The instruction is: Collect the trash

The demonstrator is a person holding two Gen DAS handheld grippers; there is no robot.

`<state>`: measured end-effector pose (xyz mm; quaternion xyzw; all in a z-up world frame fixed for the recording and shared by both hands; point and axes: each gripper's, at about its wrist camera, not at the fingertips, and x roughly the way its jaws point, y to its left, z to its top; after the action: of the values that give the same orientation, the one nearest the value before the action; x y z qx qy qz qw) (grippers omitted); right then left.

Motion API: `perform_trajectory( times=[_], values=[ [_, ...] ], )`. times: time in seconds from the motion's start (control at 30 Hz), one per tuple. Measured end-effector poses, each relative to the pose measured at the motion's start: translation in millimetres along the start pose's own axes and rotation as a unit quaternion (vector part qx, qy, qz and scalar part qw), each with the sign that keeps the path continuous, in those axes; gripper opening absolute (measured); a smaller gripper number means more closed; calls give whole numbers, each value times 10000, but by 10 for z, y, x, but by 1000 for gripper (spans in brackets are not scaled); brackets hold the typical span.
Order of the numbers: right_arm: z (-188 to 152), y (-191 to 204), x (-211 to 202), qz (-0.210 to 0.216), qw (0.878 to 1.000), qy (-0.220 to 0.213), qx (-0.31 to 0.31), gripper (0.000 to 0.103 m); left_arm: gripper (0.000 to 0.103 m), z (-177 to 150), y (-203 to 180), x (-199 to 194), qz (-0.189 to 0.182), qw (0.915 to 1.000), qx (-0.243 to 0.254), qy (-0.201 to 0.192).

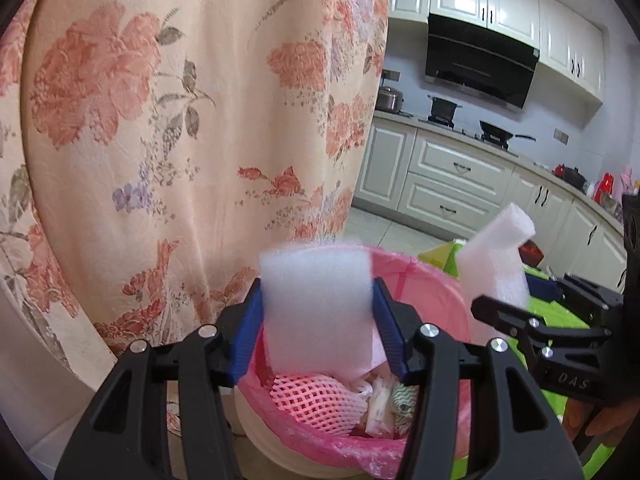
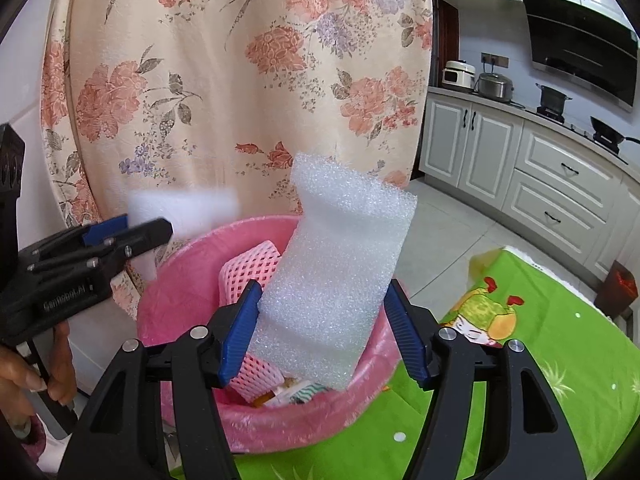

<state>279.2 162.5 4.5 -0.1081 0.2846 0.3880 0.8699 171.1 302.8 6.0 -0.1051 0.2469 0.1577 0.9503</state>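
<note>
A pink-lined trash bin (image 1: 436,292) (image 2: 192,280) sits below both grippers, holding pink foam netting (image 1: 316,404) (image 2: 250,268) and wrappers. My left gripper (image 1: 318,320) (image 2: 132,234) hovers over the bin with a white foam block (image 1: 318,308) (image 2: 184,210) between its blue pads. The block looks blurred and loose, so the jaws read as open. My right gripper (image 2: 324,320) (image 1: 500,312) is open over the bin. A bubbly white foam piece (image 2: 340,264) (image 1: 496,256) leans tilted between its pads, against the left pad, with a gap at the right one.
A floral curtain (image 1: 180,120) (image 2: 240,80) hangs right behind the bin. A green cartoon-print mat (image 2: 520,360) lies to the right. White kitchen cabinets (image 2: 560,184), a stove with pots and a range hood (image 1: 480,60) stand at the back right. A hand (image 2: 36,380) holds the left gripper.
</note>
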Motion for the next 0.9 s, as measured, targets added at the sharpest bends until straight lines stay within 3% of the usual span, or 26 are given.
perform_trajectory(
  times=[0.03, 0.27, 0.43, 0.77, 0.9],
  values=[
    [-7, -8, 27, 27, 10000, 10, 9, 78, 64, -18, 0, 12, 115, 9999, 18, 10],
    [-109, -99, -65, 33, 9998, -97, 188, 79, 75, -88, 112, -54, 261, 9996, -124, -59],
    [-158, -73, -275, 13, 9995, -231, 198, 80, 98, -121, 28, -230, 396, 9989, -17, -254],
    [-134, -49, -887, -107, 9982, -506, 288, 85, 98, -99, -162, -912, 891, 9920, 175, -878],
    [-263, -16, -1208, -89, 9967, -680, 435, 85, 98, -166, -228, -1160, 589, 9944, 101, -867]
  ],
)
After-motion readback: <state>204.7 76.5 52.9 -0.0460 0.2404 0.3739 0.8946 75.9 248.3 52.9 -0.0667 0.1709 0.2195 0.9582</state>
